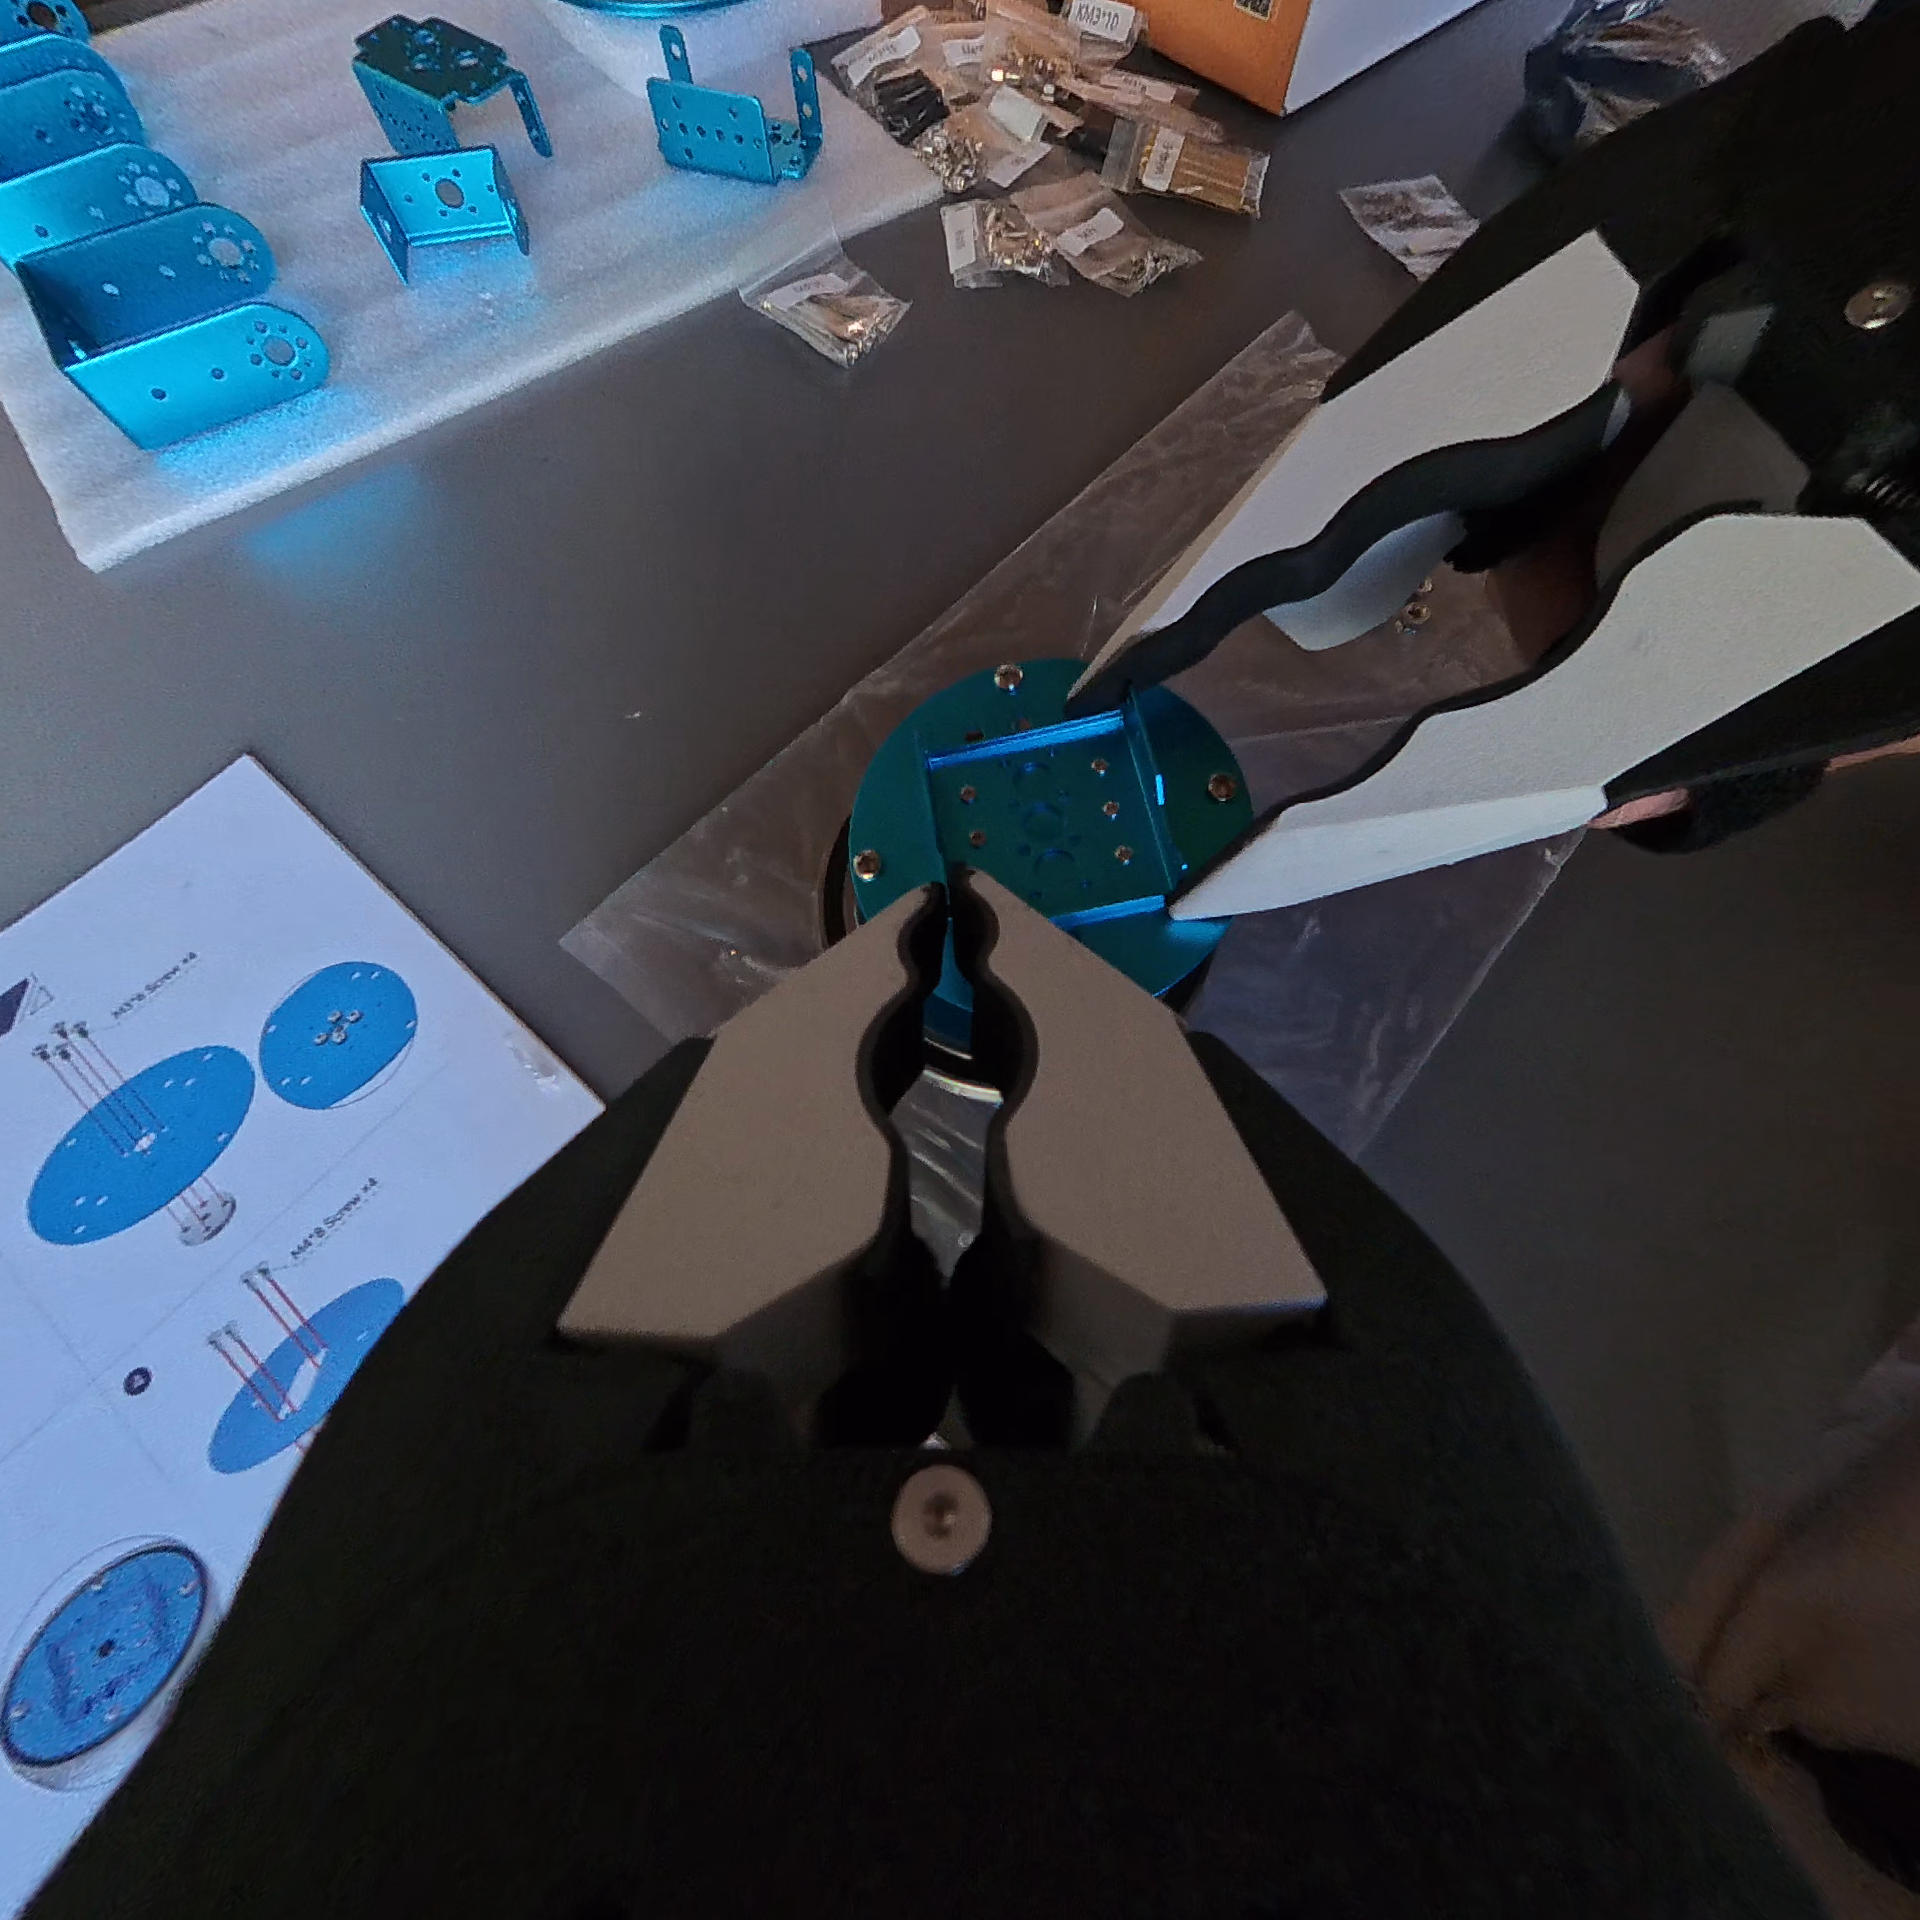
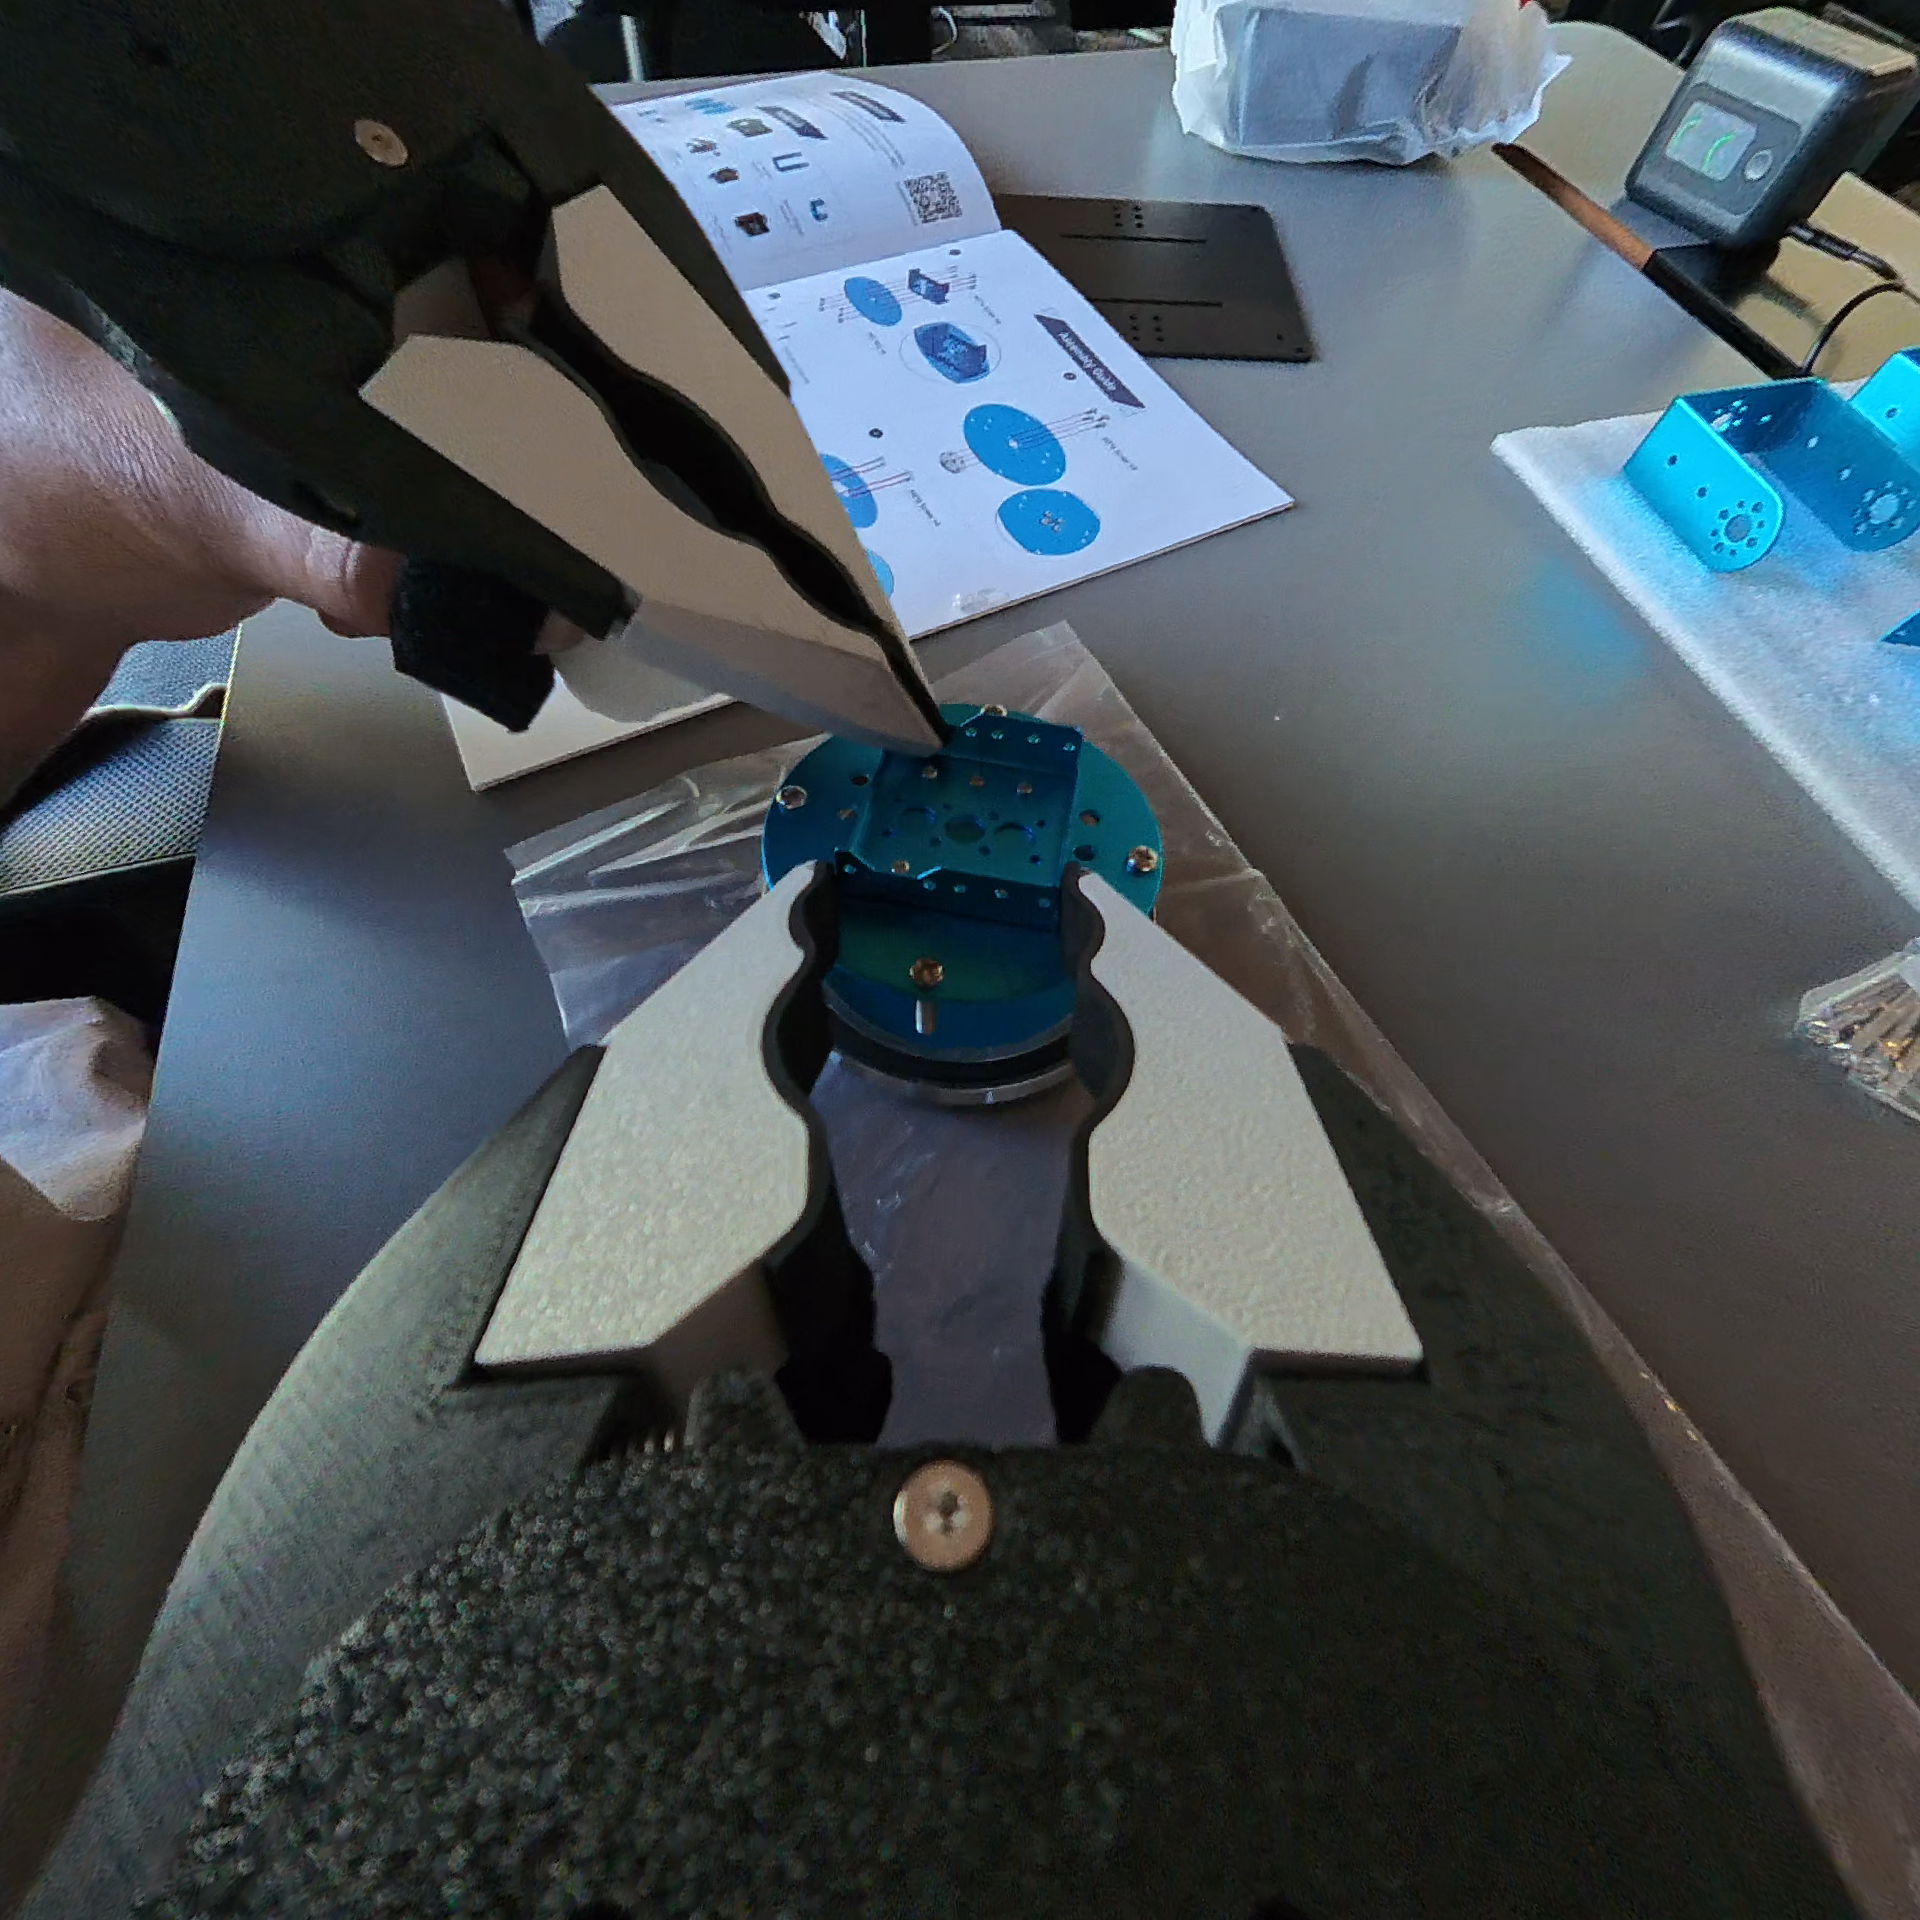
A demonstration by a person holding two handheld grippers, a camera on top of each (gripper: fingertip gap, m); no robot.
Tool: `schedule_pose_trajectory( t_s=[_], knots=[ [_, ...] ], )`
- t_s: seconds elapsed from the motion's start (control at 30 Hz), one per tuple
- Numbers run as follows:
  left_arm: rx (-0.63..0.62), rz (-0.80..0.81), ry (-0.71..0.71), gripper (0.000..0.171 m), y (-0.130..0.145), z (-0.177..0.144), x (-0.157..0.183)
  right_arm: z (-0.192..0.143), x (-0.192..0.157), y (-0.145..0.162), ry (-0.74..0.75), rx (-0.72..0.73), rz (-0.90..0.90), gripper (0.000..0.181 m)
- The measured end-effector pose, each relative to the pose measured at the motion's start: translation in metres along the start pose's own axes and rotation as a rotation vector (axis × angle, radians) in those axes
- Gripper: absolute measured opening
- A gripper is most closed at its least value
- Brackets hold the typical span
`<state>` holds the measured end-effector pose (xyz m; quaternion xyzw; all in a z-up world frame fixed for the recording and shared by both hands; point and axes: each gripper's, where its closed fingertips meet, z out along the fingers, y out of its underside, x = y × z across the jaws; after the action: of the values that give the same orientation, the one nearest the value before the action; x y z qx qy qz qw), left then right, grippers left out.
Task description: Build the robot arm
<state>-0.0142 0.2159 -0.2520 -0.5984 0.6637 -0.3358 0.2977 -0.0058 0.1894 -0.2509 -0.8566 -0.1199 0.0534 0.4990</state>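
A round blue disc base point(image 1: 894, 810) stands on a clear plastic bag point(image 1: 1351, 987) on the grey table. A blue U-shaped bracket point(image 1: 1039, 821) with holes sits on top of it. My right gripper point(image 2: 951, 883) straddles the bracket point(image 2: 956, 821), one fingertip against each side wall; in the left wrist view it point(image 1: 1132, 805) comes in from the upper right. My left gripper point(image 1: 956, 899) is shut, its tips at the bracket's edge; in the right wrist view it point(image 2: 935, 740) touches the bracket's far left corner over the disc point(image 2: 1117, 821). I see nothing between its tips.
An open instruction booklet point(image 1: 208, 1039) lies left of the base. Several blue brackets point(image 1: 177, 301) rest on white foam at the back left. Small screw bags point(image 1: 1039, 156) and an orange box point(image 1: 1247, 52) lie beyond. A black plate point(image 2: 1174, 281) and a screen device point(image 2: 1766, 135) sit farther off. The grippers are tip to tip, or close to it.
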Motion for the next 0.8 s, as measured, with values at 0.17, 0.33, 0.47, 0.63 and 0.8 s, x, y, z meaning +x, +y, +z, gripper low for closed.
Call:
schedule_pose_trajectory(
  t_s=[0.17, 0.33, 0.47, 0.63, 0.8],
  knots=[
    [0.003, -0.015, -0.015, 0.000, 0.0025, 0.0021, 0.0003, 0.0020, -0.0007, 0.0046, -0.038, -0.014, 0.034, 0.042],
    [0.009, 0.008, -0.044, 0.000, -0.0001, 0.0014, -0.0010, 0.0026, 0.0001, 0.0046, -0.049, -0.008, 0.047, 0.041],
    [0.014, 0.010, -0.049, 0.000, 0.0006, 0.0025, -0.0019, 0.0038, 0.0011, 0.0053, -0.046, -0.009, 0.023, 0.042],
    [0.020, -0.001, -0.050, 0.000, 0.0051, 0.0048, -0.0022, 0.0064, 0.0015, 0.0083, -0.062, -0.016, -0.002, 0.042],
    [0.024, -0.007, -0.054, 0.000, 0.0074, 0.0060, -0.0026, 0.0082, 0.0019, 0.0101, -0.086, -0.018, -0.002, 0.041]
  ],
)
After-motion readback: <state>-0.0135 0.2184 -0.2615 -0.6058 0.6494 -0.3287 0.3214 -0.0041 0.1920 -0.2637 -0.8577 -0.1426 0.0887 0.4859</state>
